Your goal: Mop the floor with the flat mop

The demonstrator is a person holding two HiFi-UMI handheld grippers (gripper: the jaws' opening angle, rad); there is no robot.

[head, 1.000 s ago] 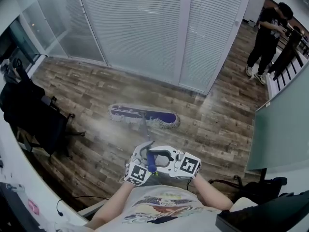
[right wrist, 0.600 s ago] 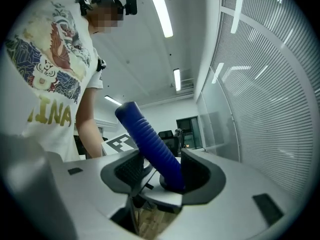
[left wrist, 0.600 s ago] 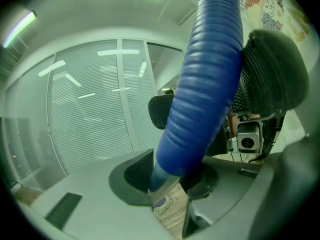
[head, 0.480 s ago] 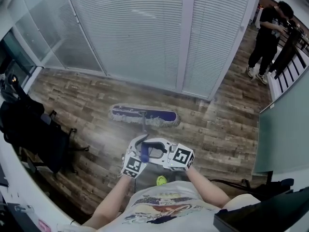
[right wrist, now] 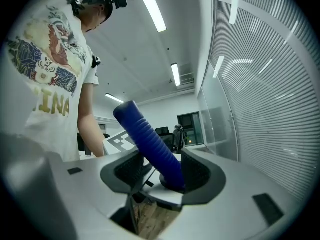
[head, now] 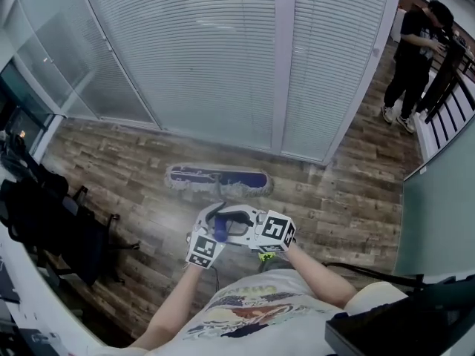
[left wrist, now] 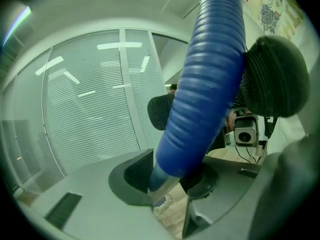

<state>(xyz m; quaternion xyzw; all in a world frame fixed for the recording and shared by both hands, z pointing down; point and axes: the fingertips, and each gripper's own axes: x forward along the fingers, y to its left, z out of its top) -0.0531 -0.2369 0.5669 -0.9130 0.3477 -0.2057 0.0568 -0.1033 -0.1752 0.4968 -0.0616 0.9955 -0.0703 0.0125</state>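
Both left gripper (left wrist: pixel 172 176) and right gripper (right wrist: pixel 162 176) clamp the blue handle (head: pixel 221 233); mop head (head: pixel 217 178) lies ahead, crosswise, near floor's (head: pixel 341 199) far edge.

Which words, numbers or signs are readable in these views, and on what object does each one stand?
"INA": gold letters on the person's T-shirt, in the right gripper view; the start of the word is cut off.
The marker cubes carry only black-and-white square patterns, no letters.
The shirt print in the head view is too blurred to read.

Only a sliver of the mop head (left wrist: pixel 162 205) shows under the blue grip (left wrist: pixel 205 94), rest hidden
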